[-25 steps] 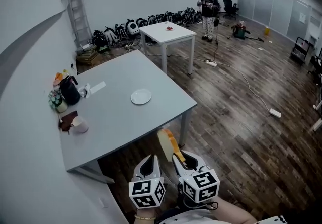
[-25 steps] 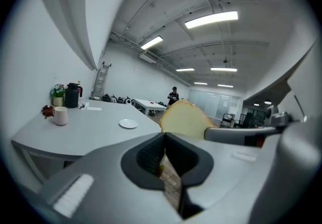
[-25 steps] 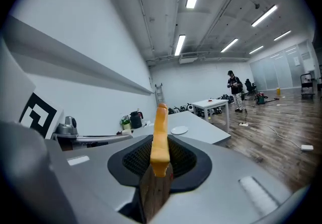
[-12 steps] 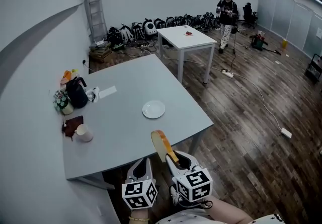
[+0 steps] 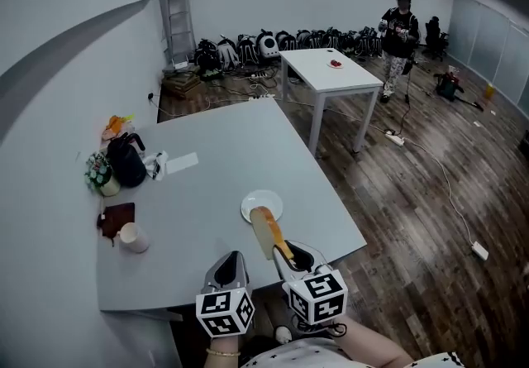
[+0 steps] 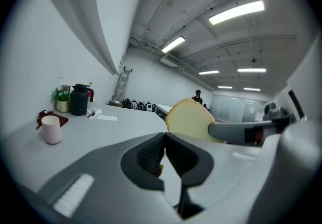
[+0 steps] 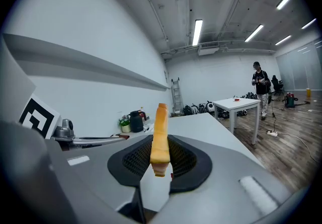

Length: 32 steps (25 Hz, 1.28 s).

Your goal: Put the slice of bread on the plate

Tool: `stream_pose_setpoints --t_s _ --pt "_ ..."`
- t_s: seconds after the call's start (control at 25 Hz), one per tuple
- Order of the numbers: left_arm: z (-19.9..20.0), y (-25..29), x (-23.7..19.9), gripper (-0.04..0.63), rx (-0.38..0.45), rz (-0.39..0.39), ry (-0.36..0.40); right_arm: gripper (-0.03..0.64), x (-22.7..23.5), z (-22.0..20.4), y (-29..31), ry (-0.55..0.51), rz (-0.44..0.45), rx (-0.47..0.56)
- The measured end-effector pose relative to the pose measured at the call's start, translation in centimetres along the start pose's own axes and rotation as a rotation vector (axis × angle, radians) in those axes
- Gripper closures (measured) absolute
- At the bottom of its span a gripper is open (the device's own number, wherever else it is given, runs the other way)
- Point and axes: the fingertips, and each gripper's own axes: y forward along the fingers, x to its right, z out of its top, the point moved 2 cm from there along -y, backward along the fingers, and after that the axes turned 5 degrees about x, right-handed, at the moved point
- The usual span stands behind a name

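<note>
A white plate [image 5: 266,199] sits on the grey table [image 5: 215,184], near its front right part. My right gripper [image 5: 282,253] is shut on the slice of bread [image 5: 266,231], held on edge between its pads. The slice's far end overlaps the plate's near rim in the head view. In the right gripper view the slice [image 7: 160,137] stands upright in the right gripper [image 7: 160,161]. My left gripper [image 5: 231,268] hovers beside it at the table's front edge. In its own view the left gripper [image 6: 164,150] is shut on nothing, with the bread [image 6: 188,120] to its right.
At the table's left side stand a black jug [image 5: 126,161], a flower pot [image 5: 97,173], a white cup [image 5: 132,237], a brown cloth [image 5: 114,217] and a paper [image 5: 182,163]. A white table [image 5: 331,73] and a person [image 5: 401,27] are farther back. A ladder [image 5: 178,11] and bags [image 5: 273,44] line the wall.
Both grippers have come forward from beyond the table's front edge to over it. The bread, still gripped, now reaches the plate's near rim in the head view.
</note>
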Motion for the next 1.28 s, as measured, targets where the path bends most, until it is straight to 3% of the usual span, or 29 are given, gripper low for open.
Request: stream_pose_setpoints --t_s 0.36,0.8,1.28 --pt "-0.6 3.7 -1.2 0.588 -0.039 0.035 0.009 0.531 2.9 -0.8 3.8 0.022 -0.009 -0.054" --pt "-0.6 9.5 -2.6 0.588 -0.052 0.012 0.007 0.532 5.4 -2.5 9.5 0.028 -0.013 -0.131" --pt "-2.9 12.0 -5.0 0.588 -0.117 0.048 -0.029 0.531 6.0 -7.5 13.9 0.153 0.041 -0.303"
